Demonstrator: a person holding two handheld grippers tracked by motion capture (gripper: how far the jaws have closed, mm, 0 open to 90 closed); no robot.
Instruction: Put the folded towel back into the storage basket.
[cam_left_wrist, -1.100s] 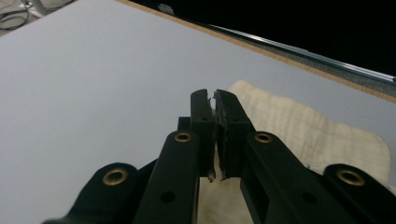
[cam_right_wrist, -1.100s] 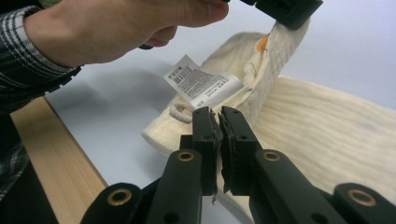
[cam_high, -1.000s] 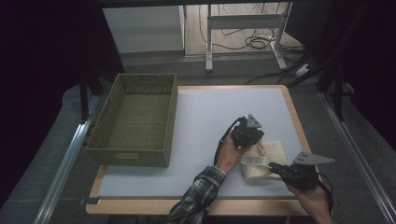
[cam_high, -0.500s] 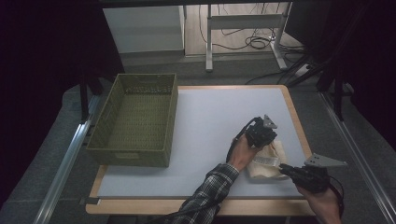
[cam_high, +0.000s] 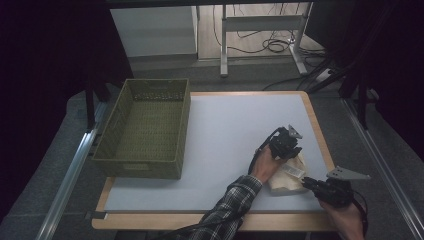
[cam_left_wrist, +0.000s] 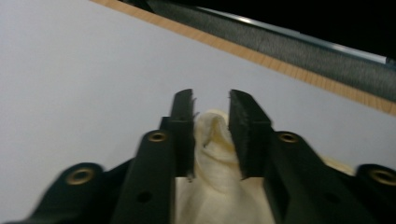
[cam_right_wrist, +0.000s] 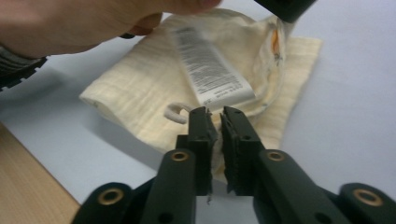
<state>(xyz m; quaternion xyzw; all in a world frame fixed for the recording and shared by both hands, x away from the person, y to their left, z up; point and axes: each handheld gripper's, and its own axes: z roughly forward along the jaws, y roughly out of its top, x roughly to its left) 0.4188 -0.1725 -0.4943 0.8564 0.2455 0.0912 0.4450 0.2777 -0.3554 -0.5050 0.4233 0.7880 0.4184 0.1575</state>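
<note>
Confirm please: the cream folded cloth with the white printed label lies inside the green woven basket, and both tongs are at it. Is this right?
Not quite. The cream folded cloth lies on the pale table, well apart from the green woven basket, as the high view shows. The left tongs and right tongs are indeed at it.

Cream cloth (cam_high: 287, 176) (white printed label (cam_right_wrist: 211, 70)), olive woven basket (cam_high: 145, 130), plaid sleeve (cam_high: 227, 210)

Since the earlier pictures the left gripper (cam_high: 289, 144) has carried its end of the cream cloth (cam_high: 289, 176) toward the table's right edge, its jaws just opening around a fold, while the right gripper (cam_high: 320, 186) sank nearer the front edge, jaws parting slightly.
</note>
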